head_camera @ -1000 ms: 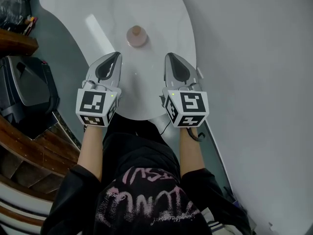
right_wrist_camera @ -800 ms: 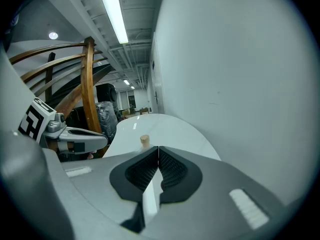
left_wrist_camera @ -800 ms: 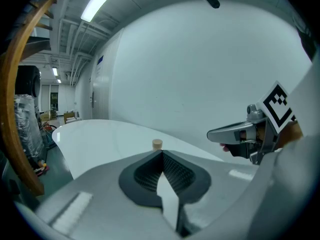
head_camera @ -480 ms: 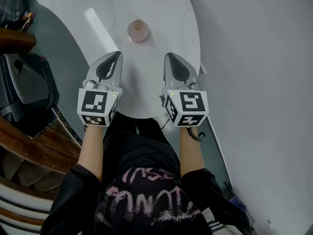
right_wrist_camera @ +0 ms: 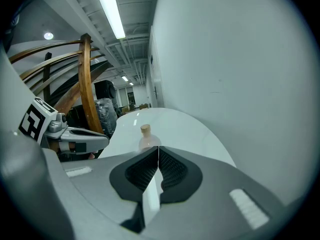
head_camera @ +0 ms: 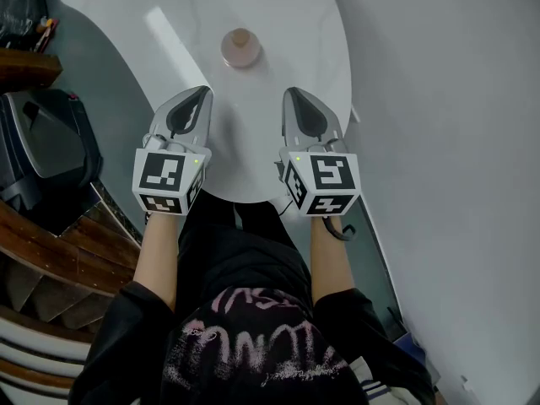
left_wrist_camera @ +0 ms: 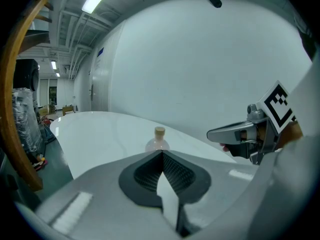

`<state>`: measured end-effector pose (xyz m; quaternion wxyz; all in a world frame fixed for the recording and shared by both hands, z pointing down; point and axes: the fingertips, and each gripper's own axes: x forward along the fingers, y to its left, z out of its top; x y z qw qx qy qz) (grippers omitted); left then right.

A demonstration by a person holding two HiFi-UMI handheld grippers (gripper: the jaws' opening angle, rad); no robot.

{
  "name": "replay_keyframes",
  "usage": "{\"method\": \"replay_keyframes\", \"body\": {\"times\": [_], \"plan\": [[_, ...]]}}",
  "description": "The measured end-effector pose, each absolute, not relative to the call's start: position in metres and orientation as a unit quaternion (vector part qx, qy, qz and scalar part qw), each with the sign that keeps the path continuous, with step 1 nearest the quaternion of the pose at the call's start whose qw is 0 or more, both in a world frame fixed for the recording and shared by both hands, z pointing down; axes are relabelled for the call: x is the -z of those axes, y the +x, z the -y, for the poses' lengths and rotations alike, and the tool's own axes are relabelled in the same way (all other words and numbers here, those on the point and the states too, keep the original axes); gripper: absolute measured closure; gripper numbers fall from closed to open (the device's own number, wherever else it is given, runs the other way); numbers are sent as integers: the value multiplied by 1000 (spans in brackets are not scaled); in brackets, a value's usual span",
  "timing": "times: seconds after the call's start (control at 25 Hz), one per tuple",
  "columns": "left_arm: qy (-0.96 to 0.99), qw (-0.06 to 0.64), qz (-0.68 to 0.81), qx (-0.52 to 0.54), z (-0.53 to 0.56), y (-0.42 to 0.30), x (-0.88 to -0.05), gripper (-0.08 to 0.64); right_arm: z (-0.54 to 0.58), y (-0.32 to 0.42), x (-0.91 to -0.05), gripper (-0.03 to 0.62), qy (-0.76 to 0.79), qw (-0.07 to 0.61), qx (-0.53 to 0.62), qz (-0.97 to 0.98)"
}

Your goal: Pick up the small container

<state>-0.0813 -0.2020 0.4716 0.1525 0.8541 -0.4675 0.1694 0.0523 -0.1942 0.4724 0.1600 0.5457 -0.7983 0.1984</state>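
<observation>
Nearest me, the person in a black printed top [head_camera: 245,344] holds both arms forward over the near rim of the glossy white oval table [head_camera: 278,15]. The left grey two-jaw gripper [head_camera: 203,94] and the right grey two-jaw gripper [head_camera: 290,94] sit side by side and level, well apart from each other. Each has its jaws pressed together at the tips with nothing between them. Farther along the tabletop, ahead of the gap between the two, the small clear rounded container with a cork stopper [head_camera: 240,47] stands upright, untouched. A plain white wall [head_camera: 439,99] runs along the right, and curved wooden rails [head_camera: 51,260] lie on the left.
</observation>
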Motion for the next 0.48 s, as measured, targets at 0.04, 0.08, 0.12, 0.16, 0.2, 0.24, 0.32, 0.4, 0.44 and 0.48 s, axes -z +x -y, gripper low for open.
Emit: {"method": "replay_keyframes", "body": {"times": [0.04,0.08,0.12,0.16,0.2,0.24,0.32,0.4,0.44,0.48], "plan": [[855,151,466,-171,203,-81,-472,560,195,52,-473,578,545,159,-200,798],[855,150,466,-172,204,-81,-473,560,195,51,-474,578,545,159,-201,798],[855,149,466,-173,205,-82,-473,560,195,49,-475,579,545,158,-202,798],[855,148,465,-175,205,-82,-473,560,195,48,-475,579,544,158,-203,799],[855,148,464,-176,206,-82,-473,560,194,47,-475,579,543,159,-203,799],[856,148,463,-177,206,-81,-473,560,194,46,-475,578,543,159,-203,799],[858,147,458,-178,206,-80,-473,560,194,46,-475,579,543,159,-203,799],[860,144,455,-178,207,-79,-474,560,195,46,-475,579,543,159,-203,799],[861,142,454,-179,208,-79,-474,559,195,46,-476,580,543,159,-203,799],[861,141,454,-179,210,-78,-473,558,195,46,-476,580,543,160,-203,799]]}}
